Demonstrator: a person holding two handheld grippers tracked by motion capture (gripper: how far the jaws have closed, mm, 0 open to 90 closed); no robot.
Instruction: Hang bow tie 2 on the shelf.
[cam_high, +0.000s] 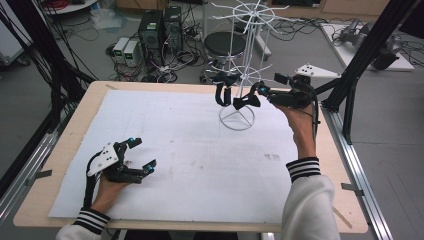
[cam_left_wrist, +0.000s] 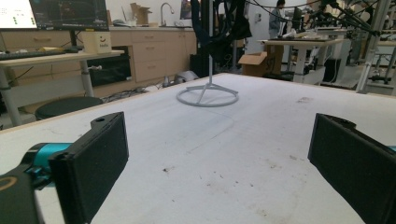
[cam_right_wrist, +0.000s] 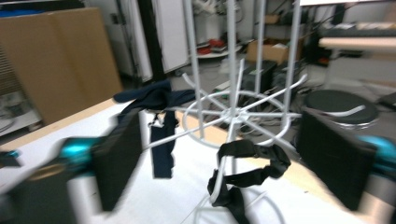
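A white wire rack stands on its ring base at the far middle of the table. A dark blue cloth band hangs from one arm, and a black band from a lower arm beside it. My right gripper is raised just right of the rack, open. In the right gripper view the black band hangs on a wire arm between the open jaws, touching neither pad, with the blue band farther left. My left gripper rests low at the near left, open and holding nothing; the rack base lies ahead of it.
A white mat covers most of the wooden table. Black frame posts rise at the table's right edge. Behind the table stand a round stool and computer towers among cables on the floor.
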